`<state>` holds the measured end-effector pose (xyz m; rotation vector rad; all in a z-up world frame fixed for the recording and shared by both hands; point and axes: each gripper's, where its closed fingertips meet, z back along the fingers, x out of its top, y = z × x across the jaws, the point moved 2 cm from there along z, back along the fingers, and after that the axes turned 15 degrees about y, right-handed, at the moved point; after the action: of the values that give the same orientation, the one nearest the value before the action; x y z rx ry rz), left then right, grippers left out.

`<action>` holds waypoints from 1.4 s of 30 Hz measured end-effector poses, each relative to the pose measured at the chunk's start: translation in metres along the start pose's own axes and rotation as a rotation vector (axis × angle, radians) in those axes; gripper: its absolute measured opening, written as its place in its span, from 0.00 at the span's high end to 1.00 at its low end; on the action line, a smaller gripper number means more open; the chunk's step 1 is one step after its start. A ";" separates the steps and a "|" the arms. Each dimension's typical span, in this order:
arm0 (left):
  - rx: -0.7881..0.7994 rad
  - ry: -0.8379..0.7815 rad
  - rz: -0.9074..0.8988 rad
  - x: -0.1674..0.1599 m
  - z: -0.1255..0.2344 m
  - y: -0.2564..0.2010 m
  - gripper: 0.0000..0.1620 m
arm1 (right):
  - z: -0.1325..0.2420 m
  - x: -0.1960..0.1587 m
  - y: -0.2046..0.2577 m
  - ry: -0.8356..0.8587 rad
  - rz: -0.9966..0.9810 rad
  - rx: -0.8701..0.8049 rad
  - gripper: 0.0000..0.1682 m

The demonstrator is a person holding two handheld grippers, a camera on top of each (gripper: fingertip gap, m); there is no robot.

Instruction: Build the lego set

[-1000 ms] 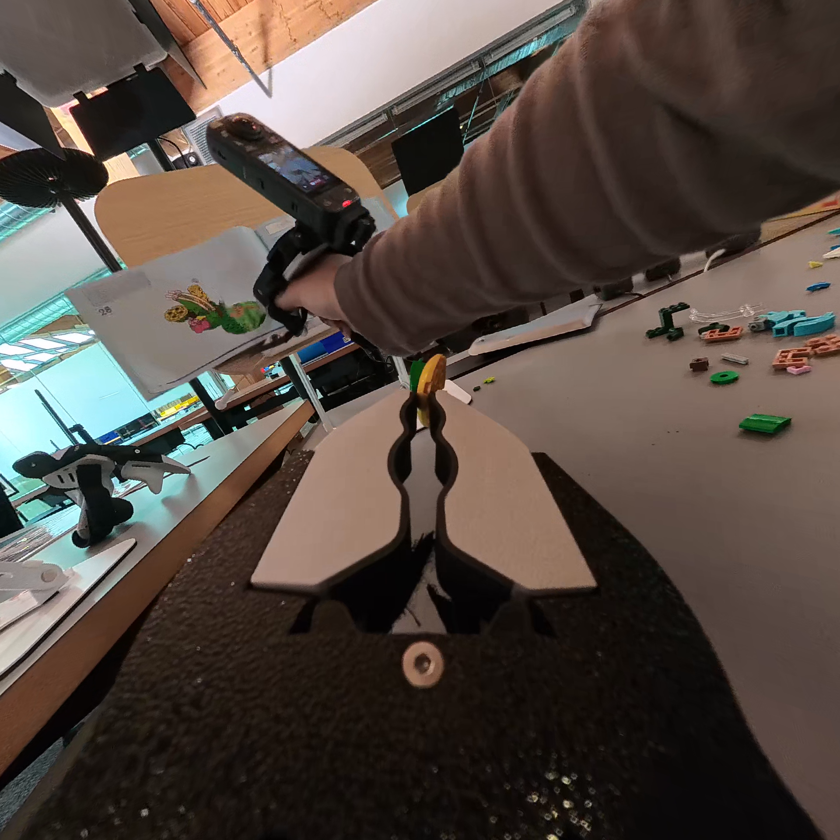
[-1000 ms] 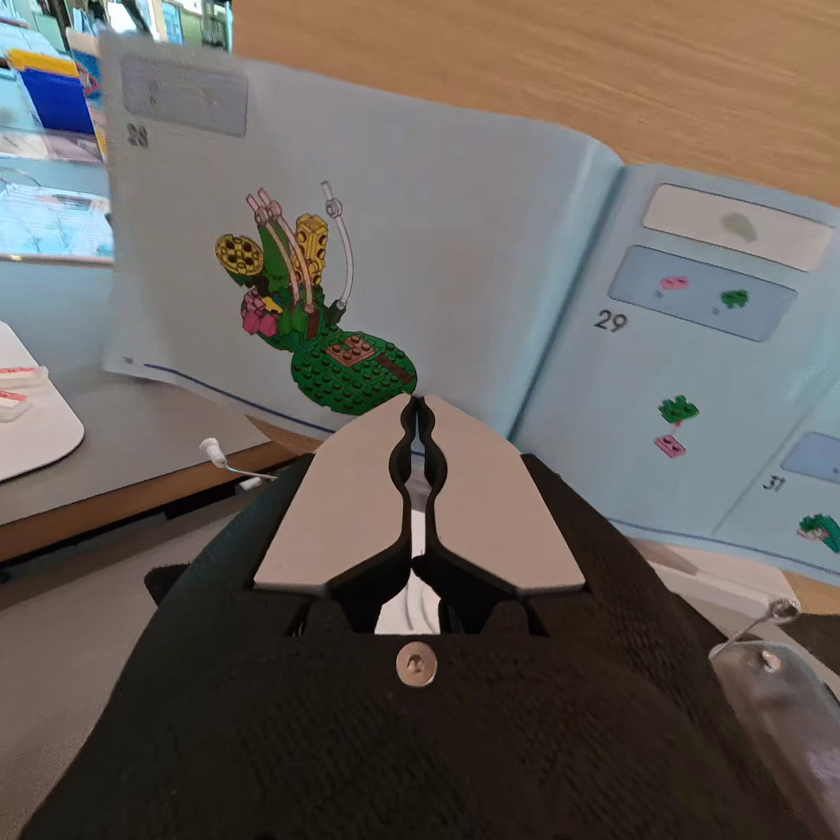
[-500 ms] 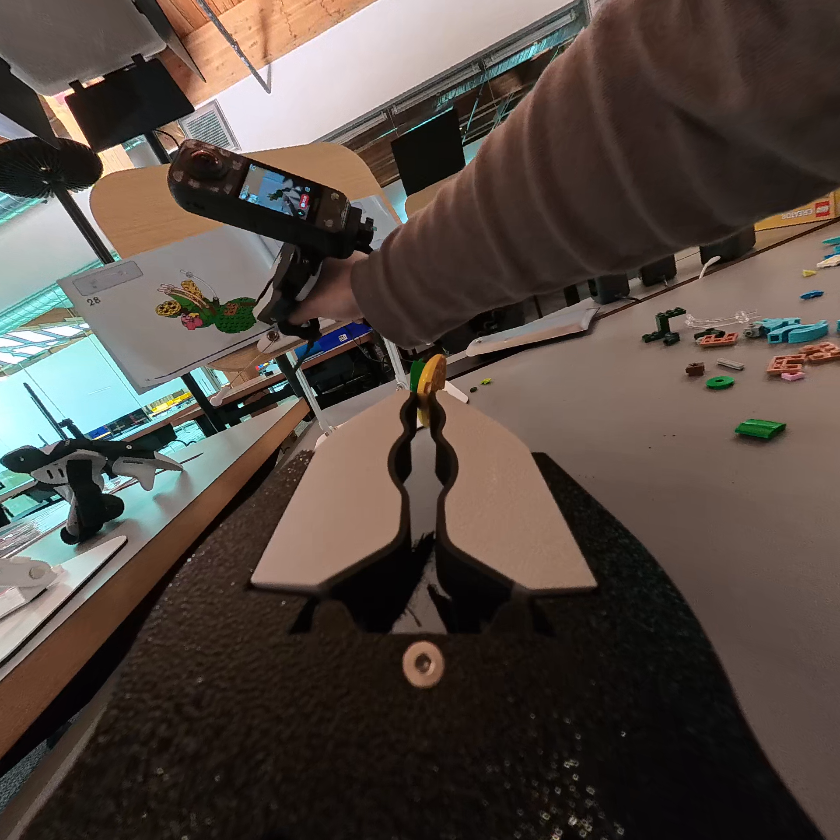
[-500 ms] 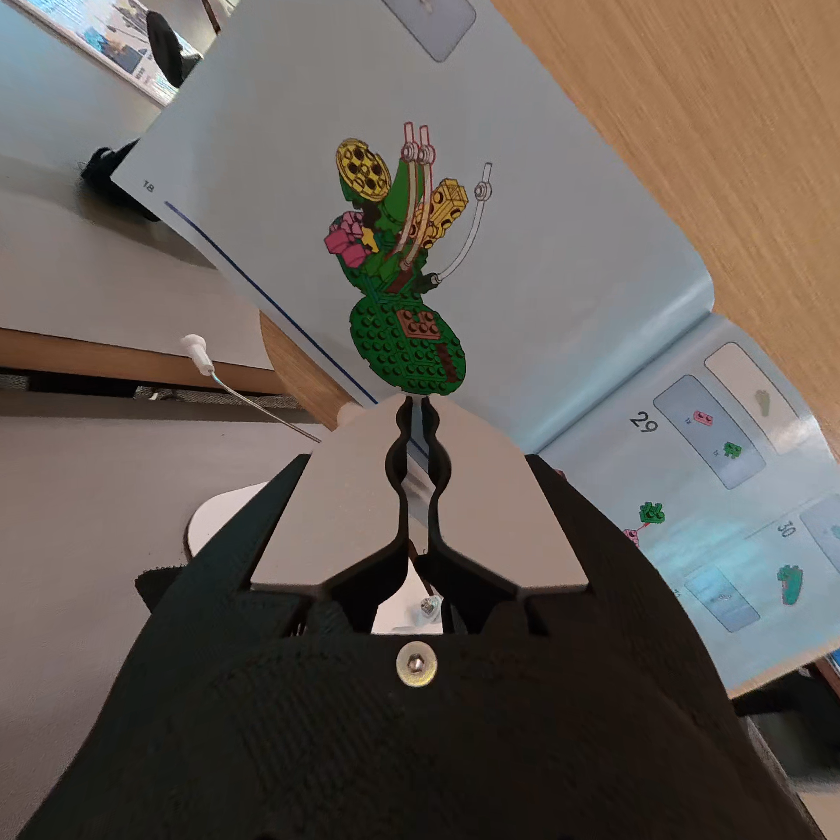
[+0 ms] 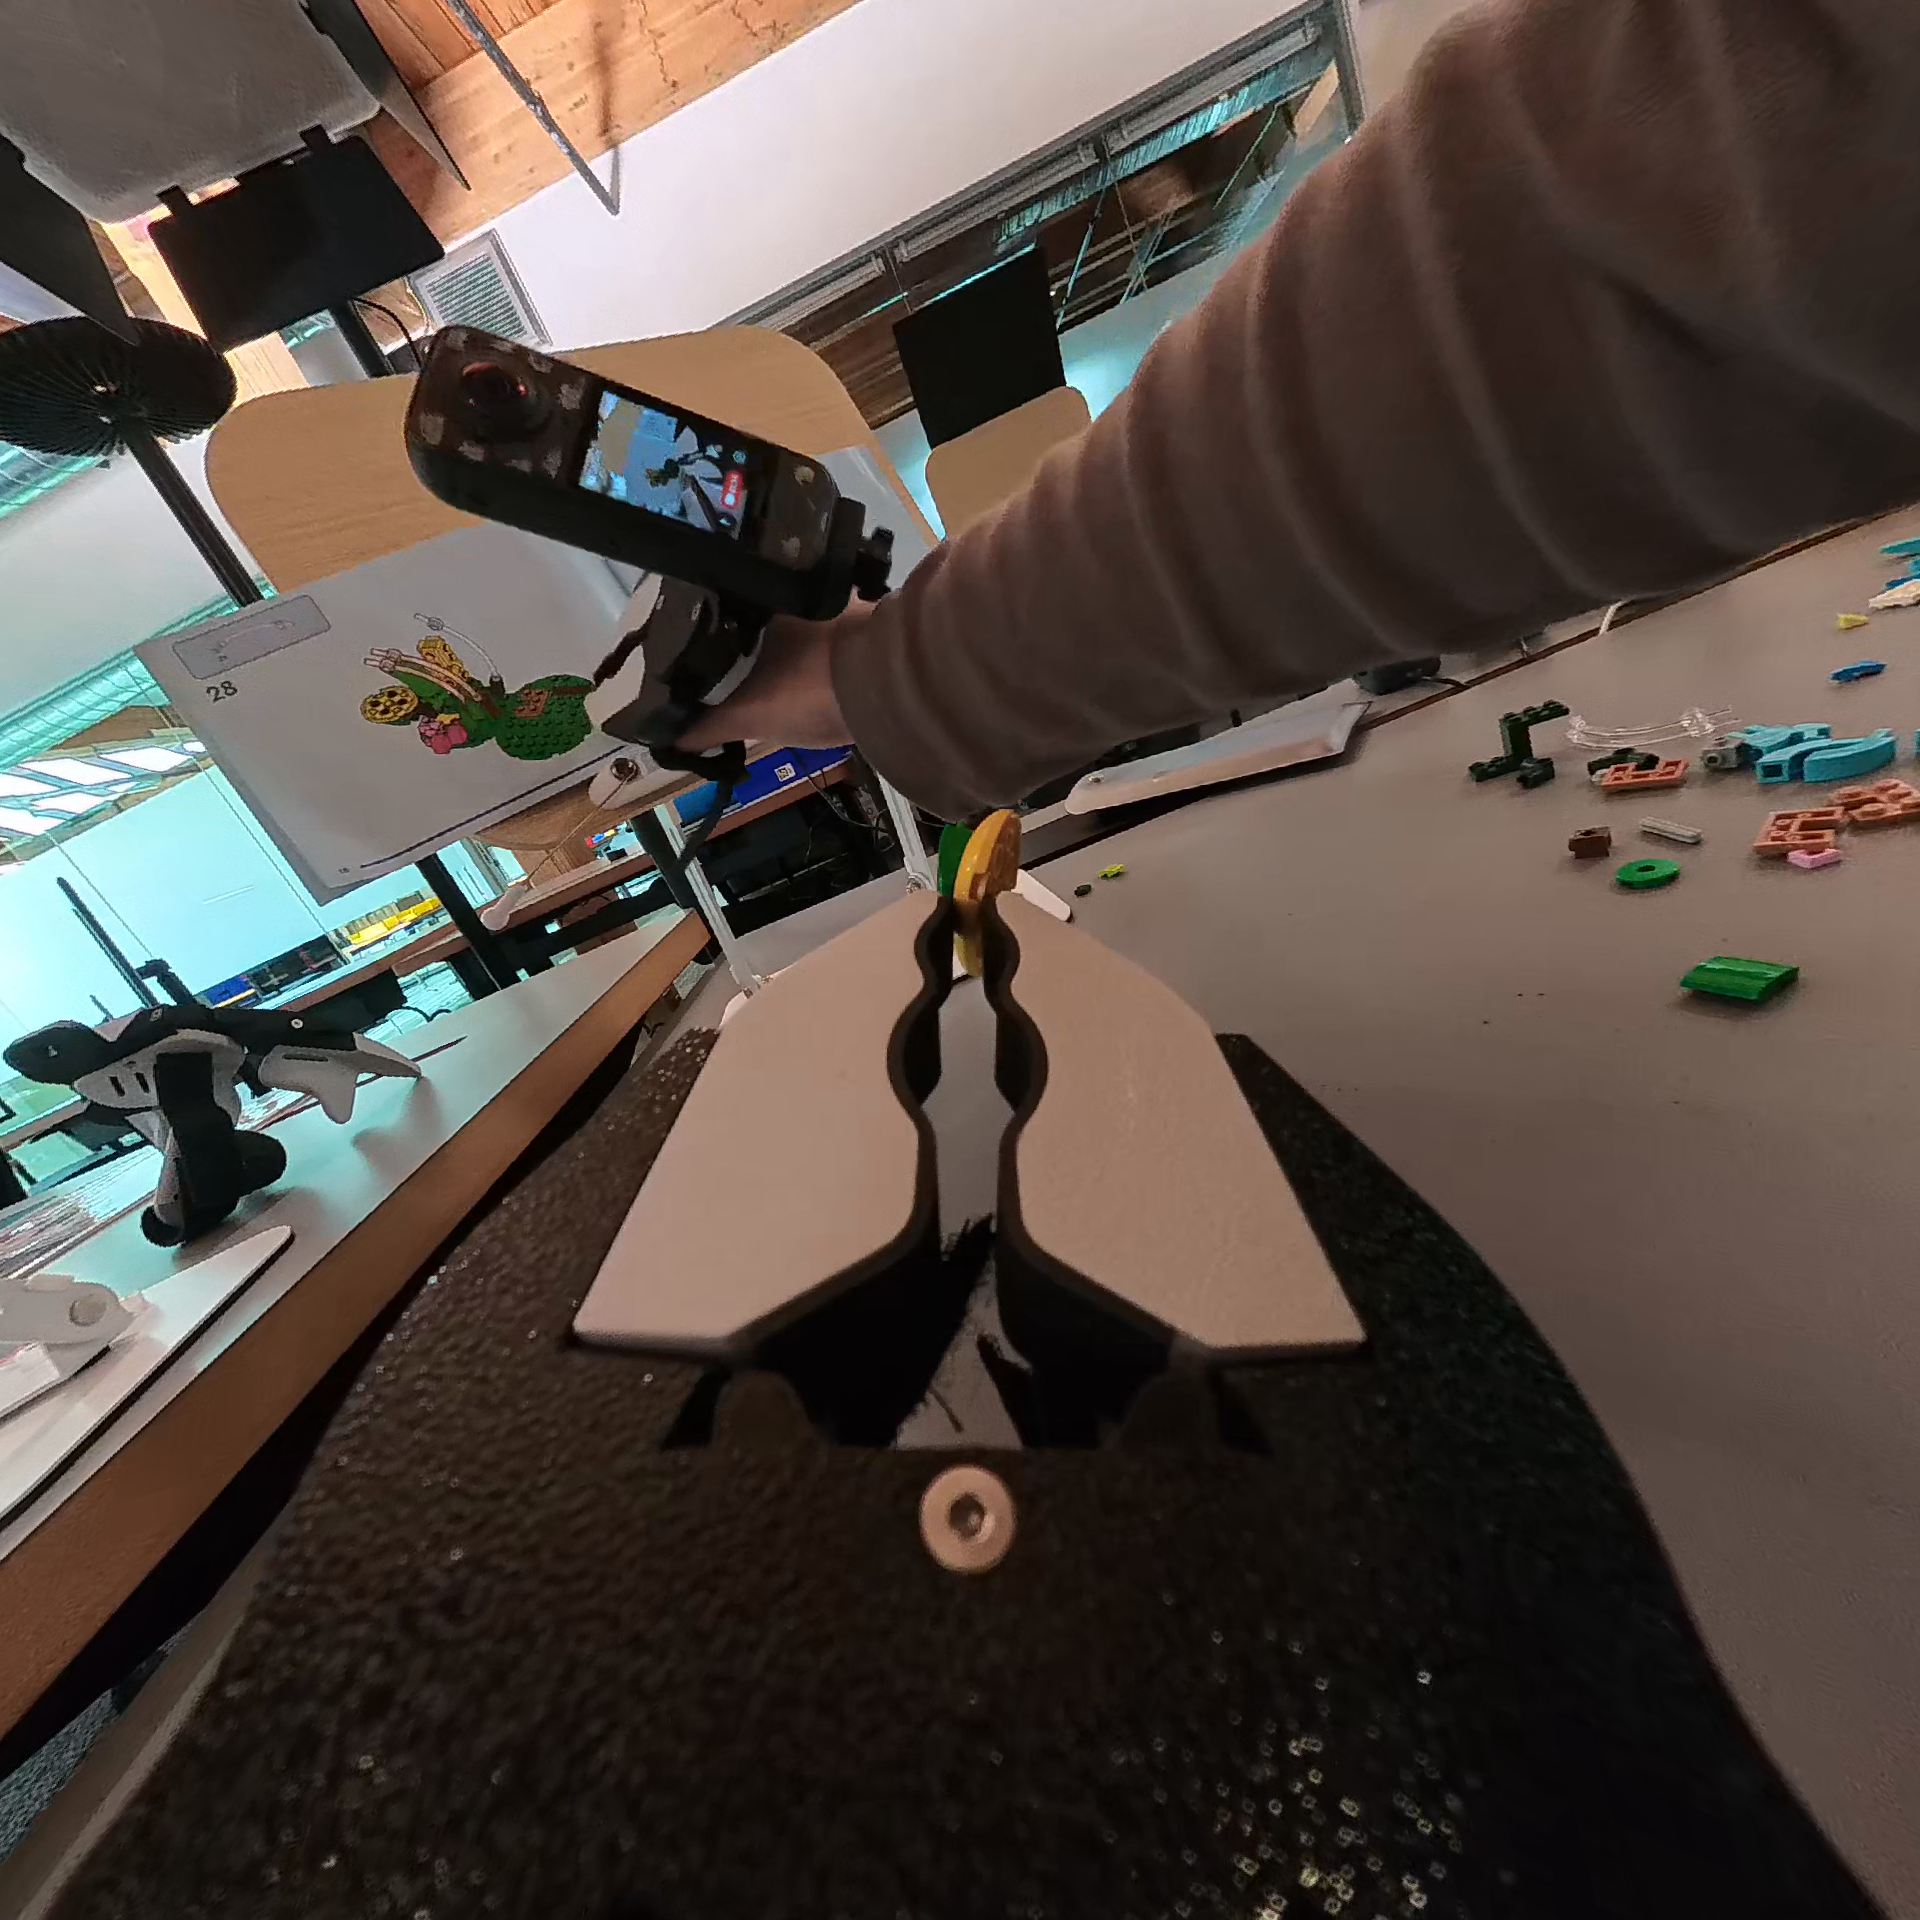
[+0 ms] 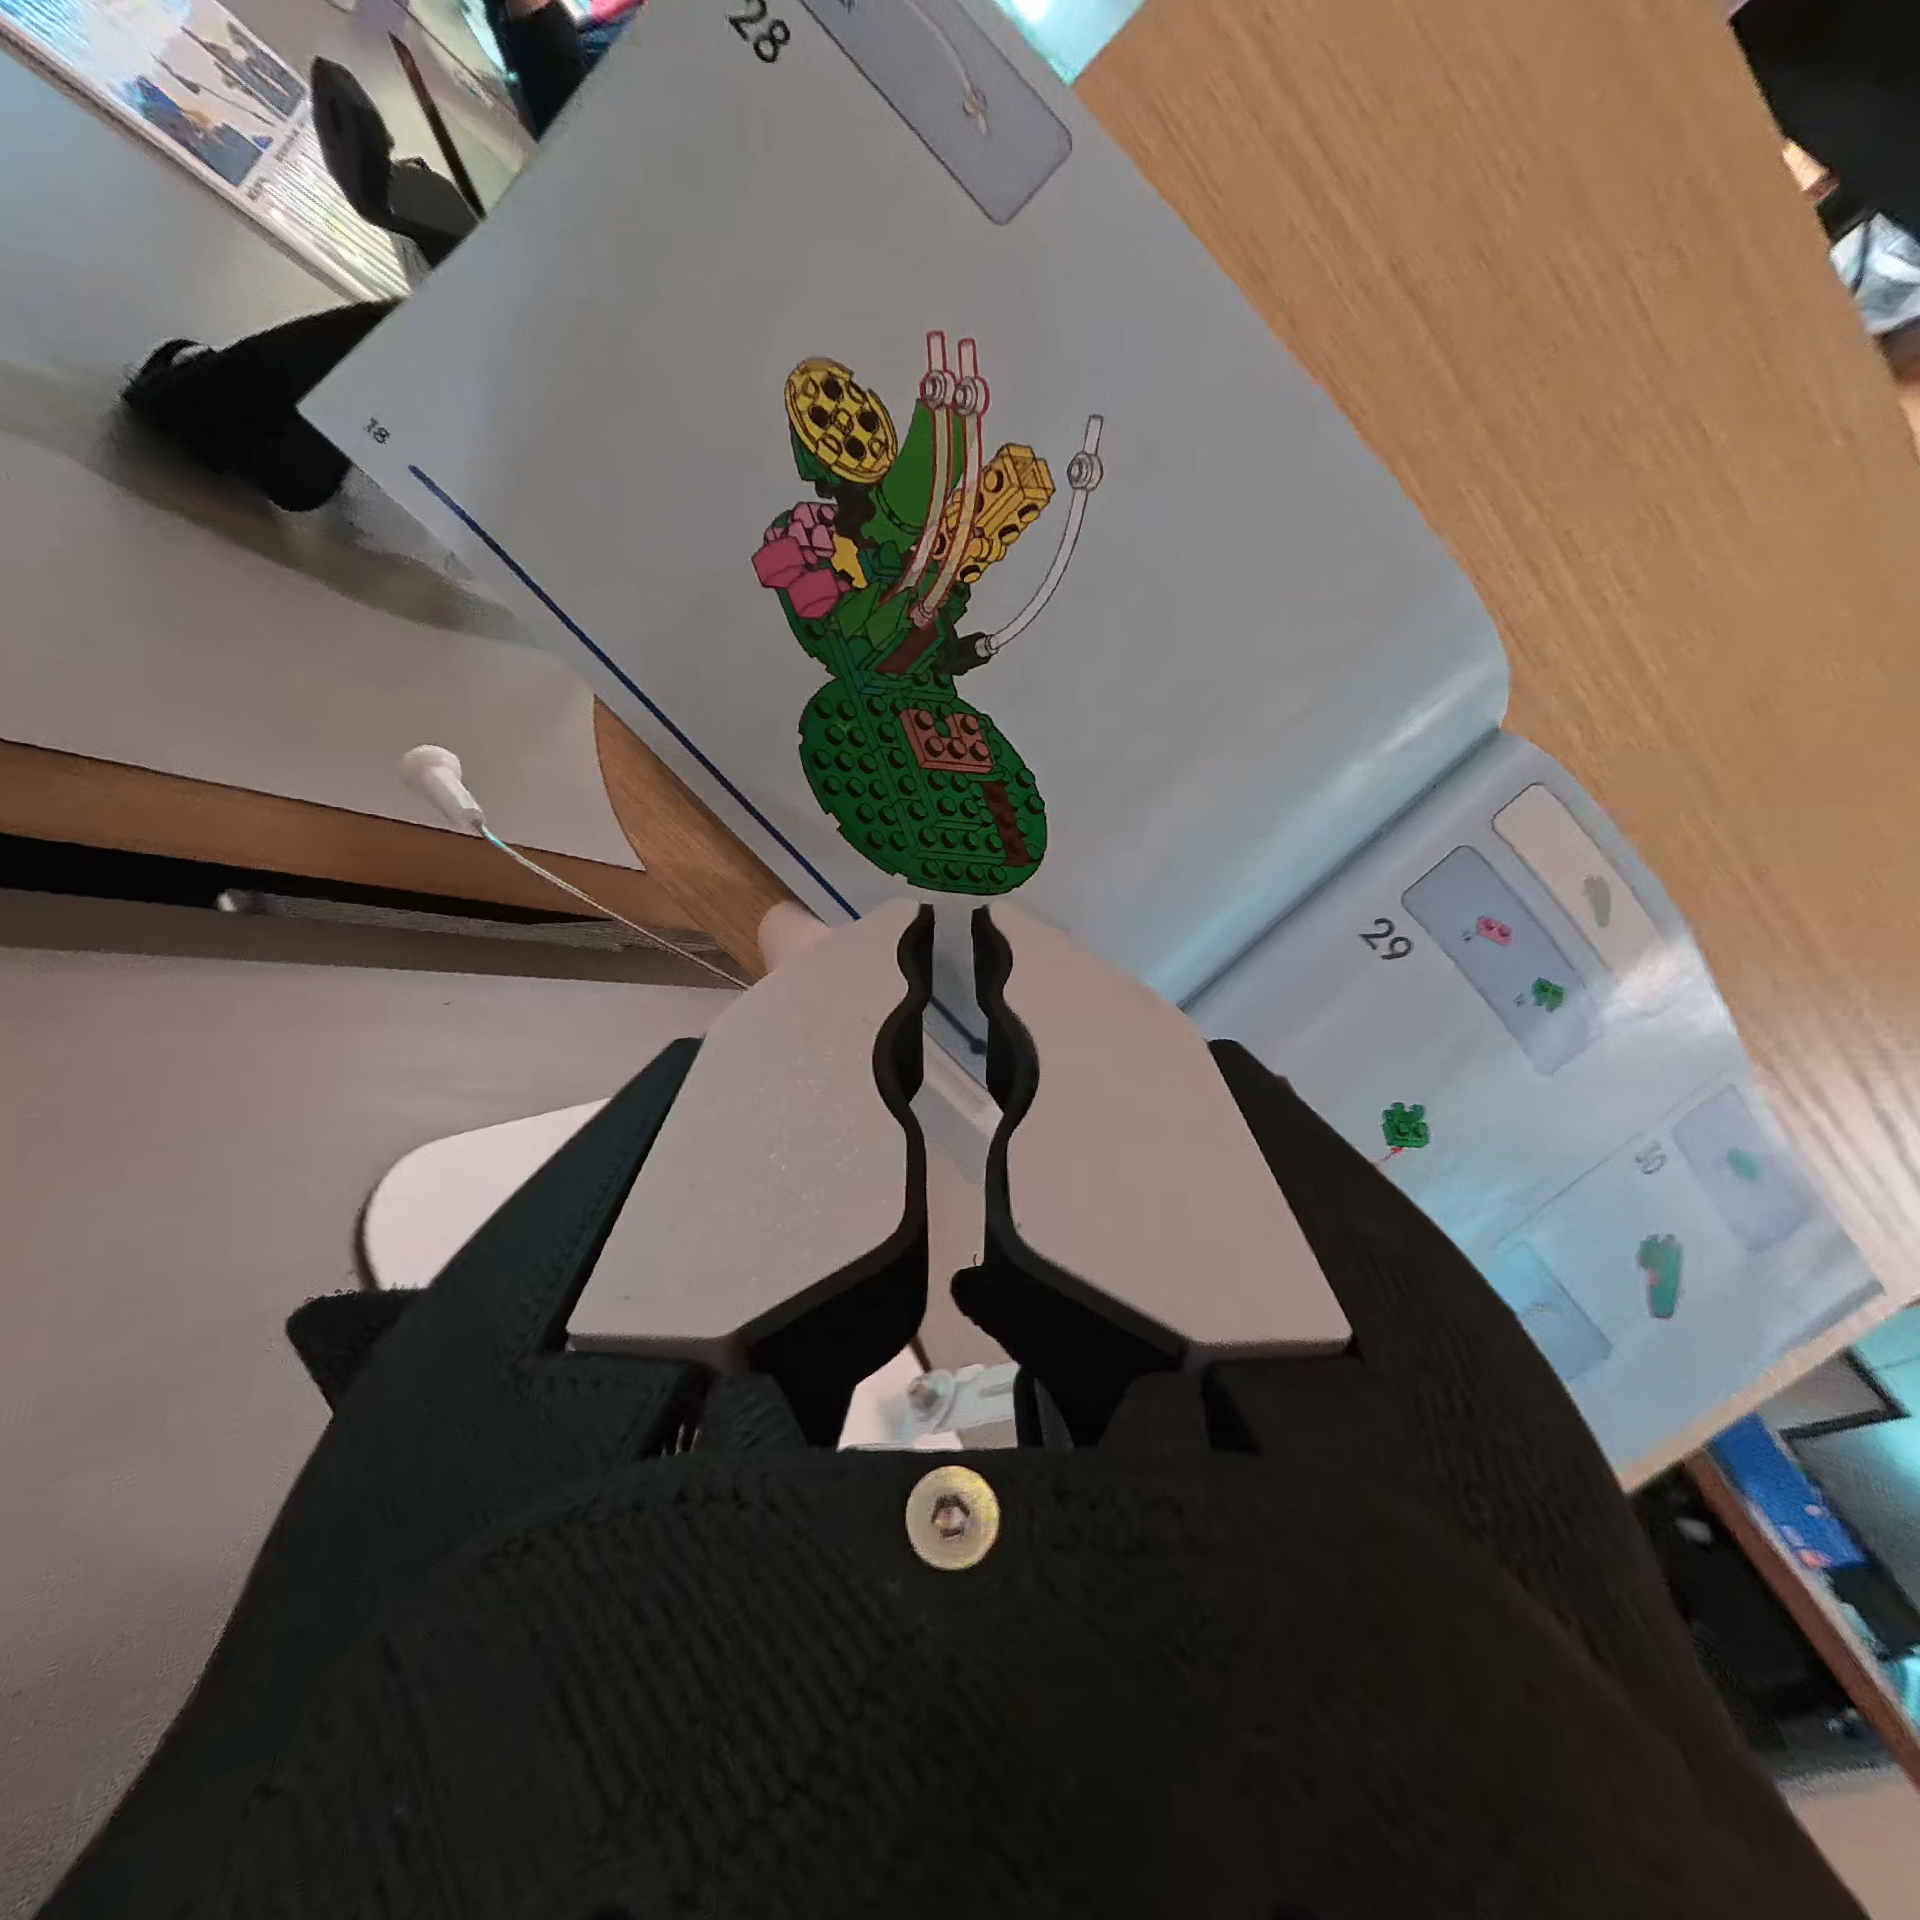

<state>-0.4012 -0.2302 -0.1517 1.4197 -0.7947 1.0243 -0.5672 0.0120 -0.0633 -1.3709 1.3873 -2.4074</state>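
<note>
Two grippers are in play. Left gripper [image 5: 961,914] pinches a small yellow-and-green lego piece [image 5: 981,871] at its fingertips above the grey table [image 5: 1455,1143], as it did a second ago. Right gripper [image 6: 951,920], empty with a narrow gap between its fingers where they had been closed, has rolled, so the open instruction booklet [image 6: 1195,644] now appears more tilted. Loose bricks [image 5: 1745,790] lie scattered well to the right.

A big workroom or office: long tabletops [image 5: 1403,1039], dark screens [image 5: 296,234] up high, wooden ceiling [image 5: 582,73], glass walls [image 5: 156,894].
</note>
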 end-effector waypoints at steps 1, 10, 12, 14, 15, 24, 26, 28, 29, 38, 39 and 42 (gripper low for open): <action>0.000 0.000 0.000 0.000 0.000 0.000 0.97 | 0.001 0.001 0.000 -0.010 0.020 -0.017 0.97; 0.000 -0.001 -0.002 0.000 0.000 0.000 0.97 | 0.009 0.023 0.017 -0.084 0.336 -0.162 0.80; 0.000 -0.001 -0.003 0.000 0.000 0.000 0.97 | 0.008 0.030 0.024 -0.085 0.449 -0.225 0.73; 0.000 -0.001 -0.005 0.000 0.000 0.000 0.97 | 0.007 0.038 0.035 -0.112 0.527 -0.253 0.68; 0.000 -0.001 -0.005 0.000 0.000 0.000 0.97 | 0.007 0.041 0.040 -0.124 0.552 -0.257 0.67; 0.000 -0.002 -0.007 0.000 0.000 0.000 0.97 | -0.004 0.077 0.073 -0.181 0.579 -0.221 0.65; -0.001 -0.003 -0.005 0.000 0.000 0.000 0.97 | -0.008 0.083 0.078 -0.179 0.602 -0.218 0.65; -0.002 -0.004 -0.004 0.000 0.000 0.000 0.97 | -0.013 0.086 0.082 -0.162 0.622 -0.212 0.65; -0.003 -0.004 -0.003 0.000 0.000 0.000 0.97 | -0.016 0.087 0.083 -0.152 0.628 -0.211 0.65; -0.005 -0.005 0.008 0.000 0.000 0.001 0.97 | -0.010 0.087 0.078 -0.160 0.636 -0.224 0.70; -0.005 -0.005 0.007 0.000 0.000 0.000 0.97 | -0.009 0.086 0.076 -0.161 0.637 -0.227 0.70; -0.005 -0.004 0.003 0.000 0.000 0.000 0.97 | -0.009 0.083 0.074 -0.155 0.637 -0.222 0.71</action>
<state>-0.4011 -0.2303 -0.1516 1.4172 -0.8027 1.0212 -0.6507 -0.0622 -0.0622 -0.9201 1.7490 -1.7489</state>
